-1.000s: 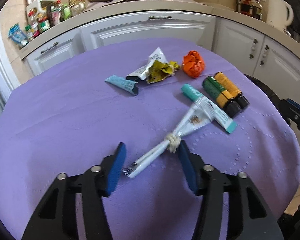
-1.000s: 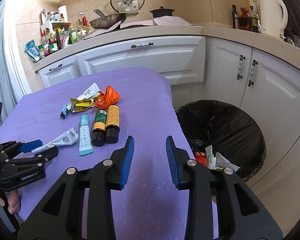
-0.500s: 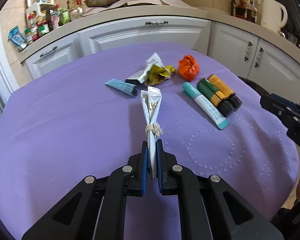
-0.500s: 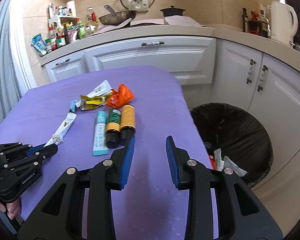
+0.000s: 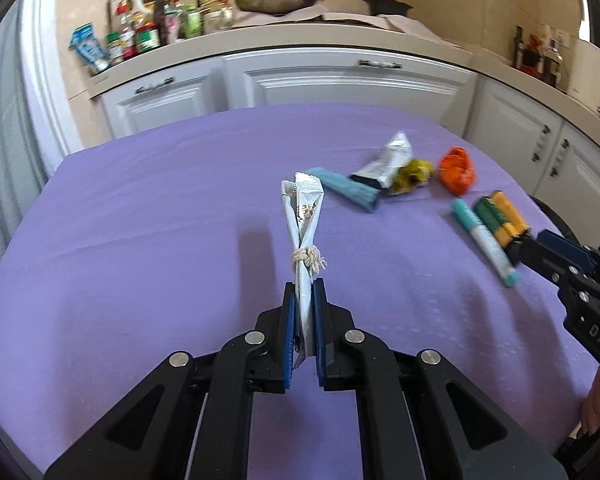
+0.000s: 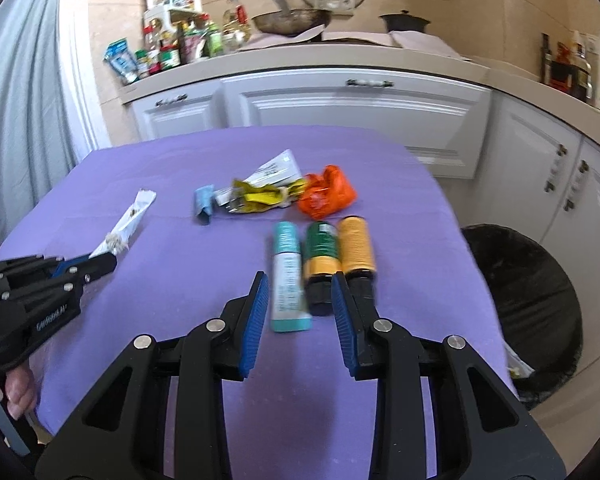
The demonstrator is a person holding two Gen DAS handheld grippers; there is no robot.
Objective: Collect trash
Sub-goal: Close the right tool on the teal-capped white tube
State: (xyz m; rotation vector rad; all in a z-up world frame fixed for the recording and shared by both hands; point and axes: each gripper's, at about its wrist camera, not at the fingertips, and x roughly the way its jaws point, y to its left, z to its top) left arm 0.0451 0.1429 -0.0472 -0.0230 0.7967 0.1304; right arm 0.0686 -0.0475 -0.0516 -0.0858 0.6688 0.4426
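I have one piece of trash in hand: my left gripper [image 5: 305, 320] is clamped on the near end of a white wrapper [image 5: 302, 216] tied round the middle with string, and the wrapper sticks out ahead of the pads, lifted clear of the purple tablecloth [image 5: 140, 240]. The step, as I judge it, is carrying this piece to the bin — the black-lined bin [image 6: 528, 280] stands on the floor off the table's right edge, well apart from my left gripper, so the next move calls for a long swing across the table without loosening the grip.

My right gripper [image 6: 300, 320] holds nothing; its jaws stand partly open, hovering just over the near ends of a teal tube [image 6: 288, 276] and a green bottle [image 6: 320, 256], with an orange bottle [image 6: 356, 250] just beside them. Farther back lie an orange wrapper [image 6: 328, 196], a yellow wrapper [image 6: 260, 198] and a small blue packet [image 6: 204, 202] — all of it not yet collected
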